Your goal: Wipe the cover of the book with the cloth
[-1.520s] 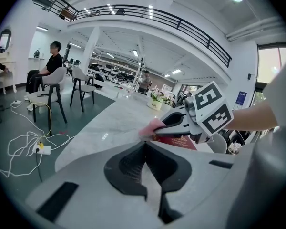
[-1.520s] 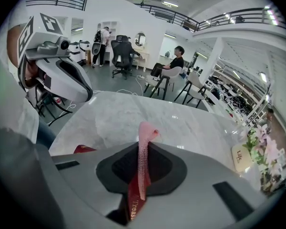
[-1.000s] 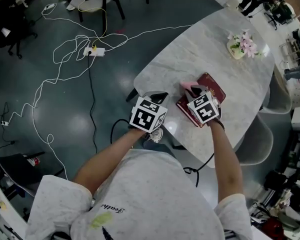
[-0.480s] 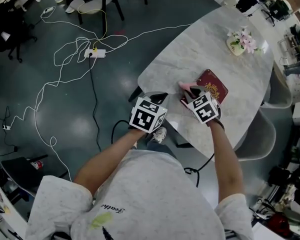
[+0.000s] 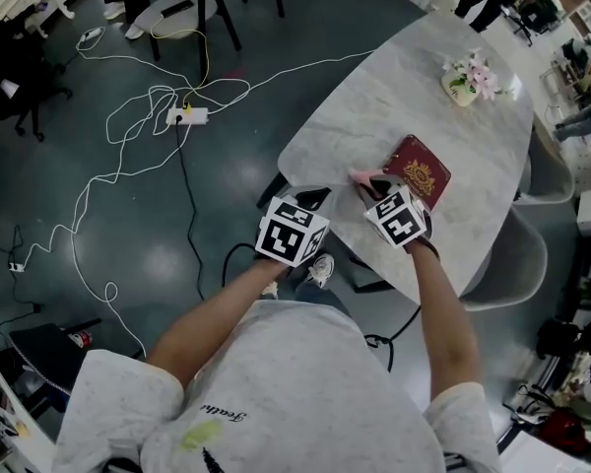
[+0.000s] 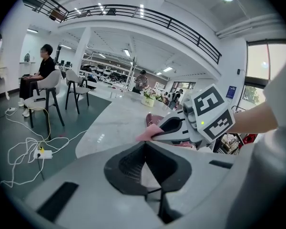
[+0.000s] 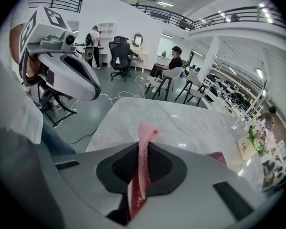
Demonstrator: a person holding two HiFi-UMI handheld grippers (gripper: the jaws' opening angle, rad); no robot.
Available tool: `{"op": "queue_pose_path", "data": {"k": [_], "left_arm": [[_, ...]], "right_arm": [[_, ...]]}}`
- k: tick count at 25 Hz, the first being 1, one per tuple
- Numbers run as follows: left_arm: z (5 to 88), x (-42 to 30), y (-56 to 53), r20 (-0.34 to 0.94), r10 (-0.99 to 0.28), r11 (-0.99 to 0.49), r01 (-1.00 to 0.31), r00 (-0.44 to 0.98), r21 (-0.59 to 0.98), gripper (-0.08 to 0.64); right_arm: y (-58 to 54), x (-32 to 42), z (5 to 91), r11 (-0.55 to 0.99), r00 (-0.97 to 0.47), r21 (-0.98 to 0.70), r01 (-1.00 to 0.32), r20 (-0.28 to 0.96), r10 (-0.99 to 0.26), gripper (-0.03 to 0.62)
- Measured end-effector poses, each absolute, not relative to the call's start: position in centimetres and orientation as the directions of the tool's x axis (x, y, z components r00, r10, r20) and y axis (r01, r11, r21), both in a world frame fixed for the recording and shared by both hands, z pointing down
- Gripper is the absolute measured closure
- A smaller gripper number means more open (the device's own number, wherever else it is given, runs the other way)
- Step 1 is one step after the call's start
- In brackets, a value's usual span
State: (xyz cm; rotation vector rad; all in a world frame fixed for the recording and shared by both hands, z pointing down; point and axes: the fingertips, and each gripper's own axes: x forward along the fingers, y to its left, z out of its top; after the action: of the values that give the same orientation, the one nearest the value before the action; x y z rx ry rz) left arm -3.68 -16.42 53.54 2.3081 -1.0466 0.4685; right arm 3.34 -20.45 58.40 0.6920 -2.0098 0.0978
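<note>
- A dark red hardcover book with a gold emblem [image 5: 422, 170] lies flat on the white marble oval table [image 5: 424, 97], toward the table's near edge.
- The right gripper [image 5: 376, 187] is at the book's near left corner. In the right gripper view its jaws are clamped on a thin pink cloth [image 7: 144, 142], which stands up in a narrow fold between the dark pads.
- Below that fold, through the slit between the jaws, a strip of the red cover with gold print shows – the gripper is right over the book.
- In the head view the free end of the cloth pokes out to the left of the jaws, at the book's left edge; whether it touches the cover there, I cannot tell.
- The left gripper [image 6: 144, 146] has its jaws pressed together at the tips, with nothing between them. It hovers at the table's near rim, to the left of the right gripper and apart from the book.
- A small pot of pale pink flowers [image 5: 470, 75] sits at the far end of the table, well apart from the book.
- On the dark floor to the left, a white cable [image 5: 98, 180] loops around a white power strip [image 5: 187, 115].
</note>
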Motion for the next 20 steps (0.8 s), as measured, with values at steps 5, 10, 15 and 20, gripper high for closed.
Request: {"op": "queue_pose_path", "data": {"k": [5, 10, 15, 20], "left_arm": [[53.2, -4.6, -15.8, 0.51, -0.568, -0.555, -0.758, 0.646, 0.343, 0.553], [52.5, -4.9, -15.8, 0.496, -0.558, -0.58, -0.74, 0.665, 0.34, 0.553], [51.9, -4.9, -15.5, 0.477, -0.55, -0.602, -0.721, 0.686, 0.342, 0.552], [50.6, -4.0, -15.8, 0.449, -0.539, -0.625, -0.696, 0.712, 0.354, 0.552]], "right_arm": [[-19.3, 2.2, 58.3, 0.831, -0.361, 0.209, -0.516, 0.826, -0.432, 0.572], [-18.6, 1.5, 58.0, 0.814, -0.355, 0.211, -0.542, 0.82, -0.448, 0.572], [-17.1, 0.8, 57.5, 0.787, -0.366, 0.196, -0.586, 0.802, -0.472, 0.572], [-16.5, 0.9, 55.4, 0.73, -0.392, 0.178, -0.66, 0.747, -0.537, 0.572]]}}
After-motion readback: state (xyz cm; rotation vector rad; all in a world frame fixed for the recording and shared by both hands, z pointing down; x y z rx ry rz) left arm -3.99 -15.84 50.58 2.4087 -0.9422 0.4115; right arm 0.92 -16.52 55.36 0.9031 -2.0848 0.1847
